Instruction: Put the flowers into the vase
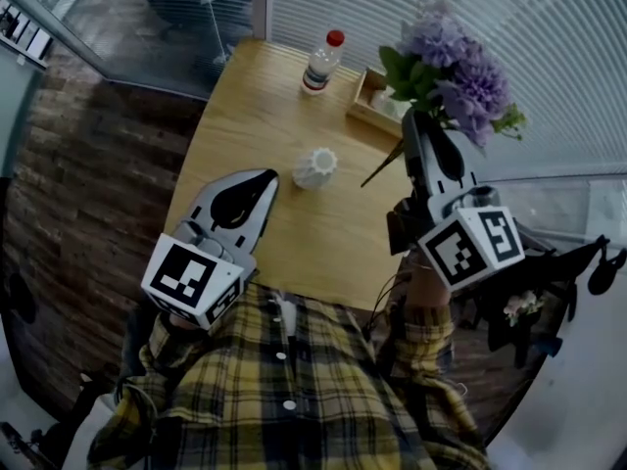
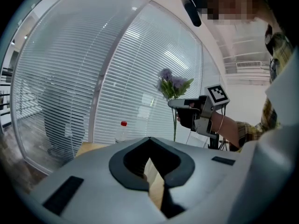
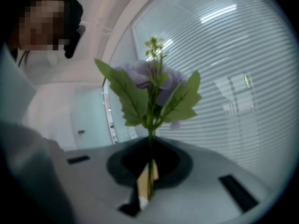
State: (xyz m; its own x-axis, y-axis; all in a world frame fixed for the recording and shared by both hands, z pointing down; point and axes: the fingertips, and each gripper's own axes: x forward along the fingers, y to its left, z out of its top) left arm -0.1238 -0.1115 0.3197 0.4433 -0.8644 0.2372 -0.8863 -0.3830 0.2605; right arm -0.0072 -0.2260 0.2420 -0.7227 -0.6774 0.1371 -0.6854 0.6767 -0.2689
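Note:
A bunch of purple flowers (image 1: pixel 453 70) with green leaves is held up in the air over the table's right side, and my right gripper (image 1: pixel 411 117) is shut on its stem. The stem's lower end (image 1: pixel 380 168) hangs out below the jaws. In the right gripper view the flowers (image 3: pixel 152 90) stand upright out of the closed jaws. The white ribbed vase (image 1: pixel 314 167) stands upright on the wooden table (image 1: pixel 245 116), to the left of the stem end. My left gripper (image 1: pixel 263 180) hovers left of the vase, shut and holding nothing. The left gripper view shows the flowers (image 2: pixel 172 85) and the right gripper (image 2: pixel 174 103).
A plastic bottle with a red cap (image 1: pixel 321 62) stands at the table's far edge, and a small wooden box (image 1: pixel 370 98) sits at its far right. Window blinds (image 1: pixel 549 27) lie beyond the table. The person's plaid shirt (image 1: pixel 294 390) fills the bottom of the head view.

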